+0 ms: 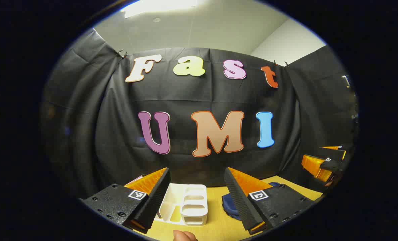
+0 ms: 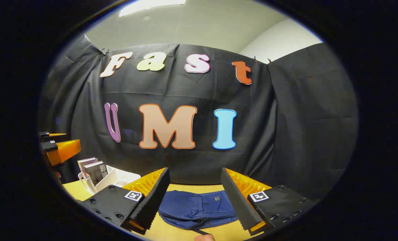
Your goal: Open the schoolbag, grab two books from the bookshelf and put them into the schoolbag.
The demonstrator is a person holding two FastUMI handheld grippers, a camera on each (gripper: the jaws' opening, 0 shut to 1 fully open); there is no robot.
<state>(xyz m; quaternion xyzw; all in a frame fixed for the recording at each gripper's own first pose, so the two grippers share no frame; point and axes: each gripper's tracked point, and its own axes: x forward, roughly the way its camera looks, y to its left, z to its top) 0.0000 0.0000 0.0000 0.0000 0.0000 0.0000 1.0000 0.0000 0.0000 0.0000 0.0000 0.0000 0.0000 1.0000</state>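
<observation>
A light wooden tabletop (image 1: pixel 215 227) is seen at the bottom, pretty plain. Behind it, black cloth (image 1: pixel 192 97) is hung as the back wall, wrinkled and clipped up at the top corners. Above that, a white ceiling (image 2: pixel 199 26) is lit by a bright light panel (image 1: pixel 158 6).

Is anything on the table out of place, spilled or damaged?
Nothing stands out. The blue schoolbag lies flat on the table, and the books stand upright in the white bookshelf.

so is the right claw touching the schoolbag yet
Apart. The right gripper view shows the open right claw held above the table, the blue schoolbag lying beyond its fingers.
</observation>
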